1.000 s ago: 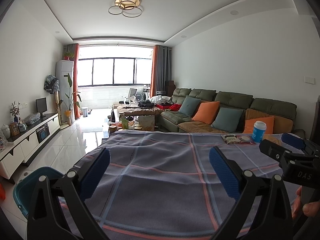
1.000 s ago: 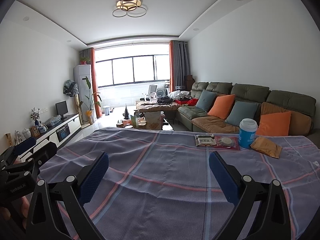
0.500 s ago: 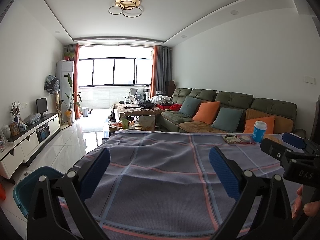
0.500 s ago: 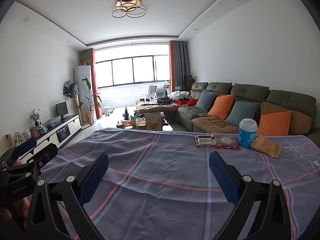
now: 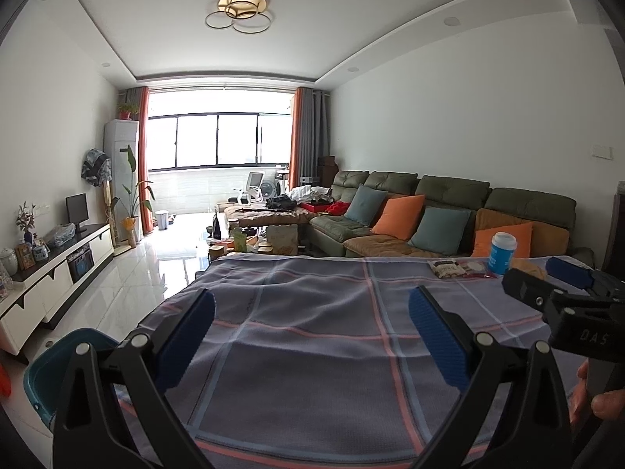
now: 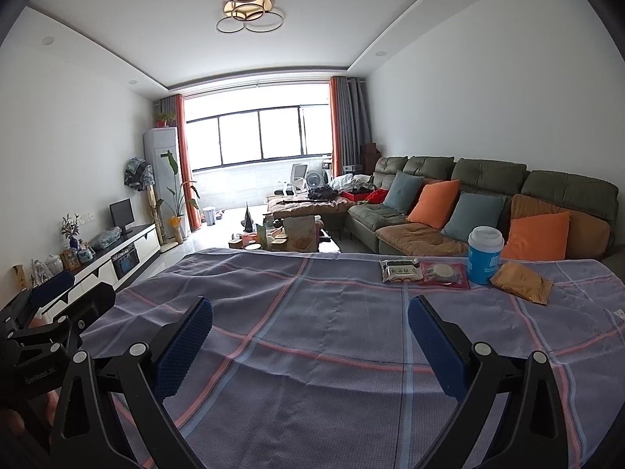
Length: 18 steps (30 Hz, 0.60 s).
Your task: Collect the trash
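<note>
Teal bin: we see it on the floor beside the left edge of the worktop; we judge it the likely drop point, and a release from over the worktop could miss it.
Left tool: its pads stand wide apart and hold nothing; it hovers over bare plaid cloth, well apart from the trash.
Right tool: likewise spread wide and unloaded, the nearer of the two to the trash.
Pale wrapper: it lies flat at the far right of the cloth; we expect pads to pinch cloth with it.
Red packet: it lies just beside the cup.
Blue cup: upright; we judge a sideways reach could topple it.
Gold pouch: flat, just right of the cup, and slippery, we suspect.
</note>
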Motion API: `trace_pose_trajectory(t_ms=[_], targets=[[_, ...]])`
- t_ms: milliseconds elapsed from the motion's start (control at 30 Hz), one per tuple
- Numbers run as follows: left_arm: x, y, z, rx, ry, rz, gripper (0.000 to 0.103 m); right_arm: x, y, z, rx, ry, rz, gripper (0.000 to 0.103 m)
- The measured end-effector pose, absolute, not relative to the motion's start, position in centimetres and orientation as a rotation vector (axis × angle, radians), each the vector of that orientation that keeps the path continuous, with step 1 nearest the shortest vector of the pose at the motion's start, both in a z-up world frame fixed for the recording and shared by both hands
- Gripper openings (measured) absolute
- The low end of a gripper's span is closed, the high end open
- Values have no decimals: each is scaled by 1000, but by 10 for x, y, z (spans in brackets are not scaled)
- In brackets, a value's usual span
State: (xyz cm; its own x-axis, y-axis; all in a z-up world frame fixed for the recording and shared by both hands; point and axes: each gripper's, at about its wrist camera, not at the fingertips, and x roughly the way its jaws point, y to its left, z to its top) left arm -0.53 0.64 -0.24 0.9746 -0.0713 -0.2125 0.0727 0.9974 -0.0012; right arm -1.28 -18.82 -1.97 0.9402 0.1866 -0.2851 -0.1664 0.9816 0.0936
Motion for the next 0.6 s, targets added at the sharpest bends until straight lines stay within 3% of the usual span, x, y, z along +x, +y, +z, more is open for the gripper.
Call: trace_pose_trajectory(t_ms=[233,600], targets=[[42,9,-9,-8,454,-132,100,-4,-211,-22,74,360,135,100],[158,28,-56,25,878,-78,99,42,-292,-50,72,673,-25,100]])
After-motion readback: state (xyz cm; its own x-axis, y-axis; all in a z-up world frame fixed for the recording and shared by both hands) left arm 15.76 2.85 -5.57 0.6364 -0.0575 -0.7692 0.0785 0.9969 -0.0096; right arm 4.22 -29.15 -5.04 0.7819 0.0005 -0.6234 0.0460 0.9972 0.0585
